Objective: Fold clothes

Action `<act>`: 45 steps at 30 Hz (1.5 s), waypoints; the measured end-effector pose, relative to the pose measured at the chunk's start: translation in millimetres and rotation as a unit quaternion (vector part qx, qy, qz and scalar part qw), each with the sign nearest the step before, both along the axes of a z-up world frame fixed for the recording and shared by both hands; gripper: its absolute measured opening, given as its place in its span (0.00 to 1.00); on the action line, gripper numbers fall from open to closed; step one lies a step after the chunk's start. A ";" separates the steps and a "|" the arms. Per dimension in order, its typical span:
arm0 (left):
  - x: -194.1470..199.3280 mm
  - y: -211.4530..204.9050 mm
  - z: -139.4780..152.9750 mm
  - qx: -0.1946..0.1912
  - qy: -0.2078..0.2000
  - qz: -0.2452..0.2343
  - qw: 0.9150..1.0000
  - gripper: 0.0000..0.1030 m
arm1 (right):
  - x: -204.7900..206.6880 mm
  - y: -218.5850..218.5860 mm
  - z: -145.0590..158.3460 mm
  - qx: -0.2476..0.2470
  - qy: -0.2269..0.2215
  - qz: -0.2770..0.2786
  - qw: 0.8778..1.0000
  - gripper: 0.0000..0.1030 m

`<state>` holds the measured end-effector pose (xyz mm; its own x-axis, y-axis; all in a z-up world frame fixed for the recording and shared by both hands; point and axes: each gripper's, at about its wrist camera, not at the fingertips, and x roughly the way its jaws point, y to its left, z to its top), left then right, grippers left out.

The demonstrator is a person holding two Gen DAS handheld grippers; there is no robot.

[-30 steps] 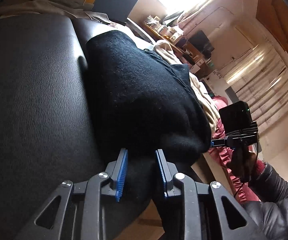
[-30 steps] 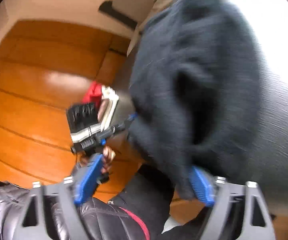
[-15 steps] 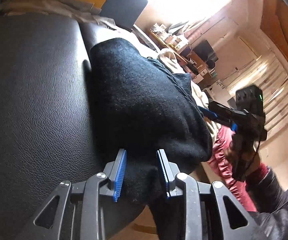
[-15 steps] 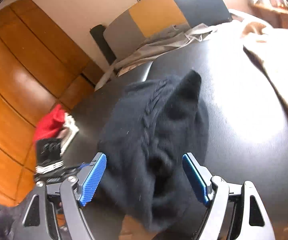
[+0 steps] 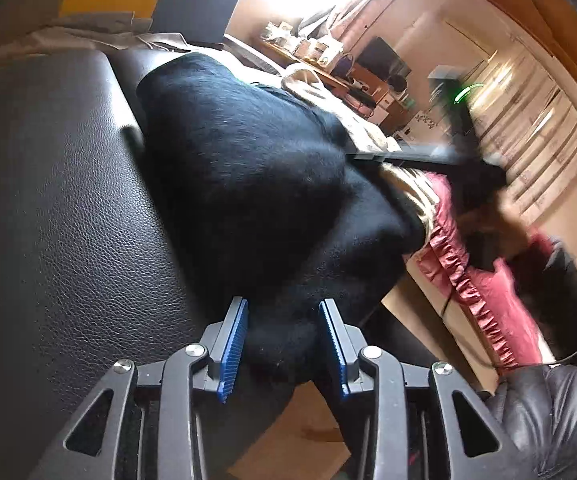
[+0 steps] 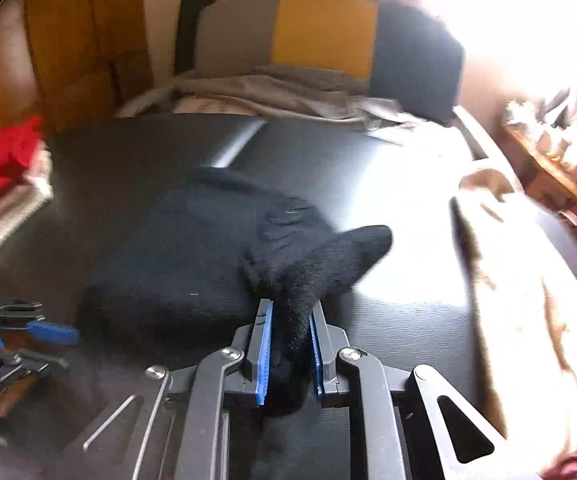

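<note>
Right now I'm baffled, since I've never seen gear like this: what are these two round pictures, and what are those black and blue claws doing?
No robot here: a person holds a pair of tongs in each hand, and each carries a wide-angle camera looking along its fingers. One picture is from the left tongs, the other from the right tongs. A black sweater lies on a dark padded table. The right tongs are shut on a bunched fold of it. The left tongs have its edge between their blue pads, seemingly gripped.
</note>
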<state>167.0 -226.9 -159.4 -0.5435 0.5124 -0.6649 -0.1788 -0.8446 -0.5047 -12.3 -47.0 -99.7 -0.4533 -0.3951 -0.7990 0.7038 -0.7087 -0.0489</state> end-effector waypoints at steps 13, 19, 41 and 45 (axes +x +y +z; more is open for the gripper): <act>-20.7 -4.0 33.6 0.037 0.039 0.024 0.998 0.36 | -13.8 66.7 -28.4 -0.138 -0.056 -0.069 0.986 0.54; -28.9 29.8 20.8 -0.005 0.019 -0.024 1.000 0.36 | 45.5 41.2 -9.3 -0.105 -0.024 0.067 0.992 0.54; -56.4 -26.2 65.3 0.003 0.083 0.075 0.994 0.37 | 16.0 43.2 8.0 -0.174 -0.061 0.037 0.982 0.69; -86.6 -38.3 68.7 0.008 0.078 0.087 0.993 0.37 | -19.3 5.9 10.3 -0.175 -0.042 0.017 0.984 0.72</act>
<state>80.4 -265.2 -90.7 -0.7203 0.4120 -0.5580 -0.1085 -0.8615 -0.4961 -31.6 -41.1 -89.5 -0.3732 -0.6658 -0.6461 0.7182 -0.6482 0.2531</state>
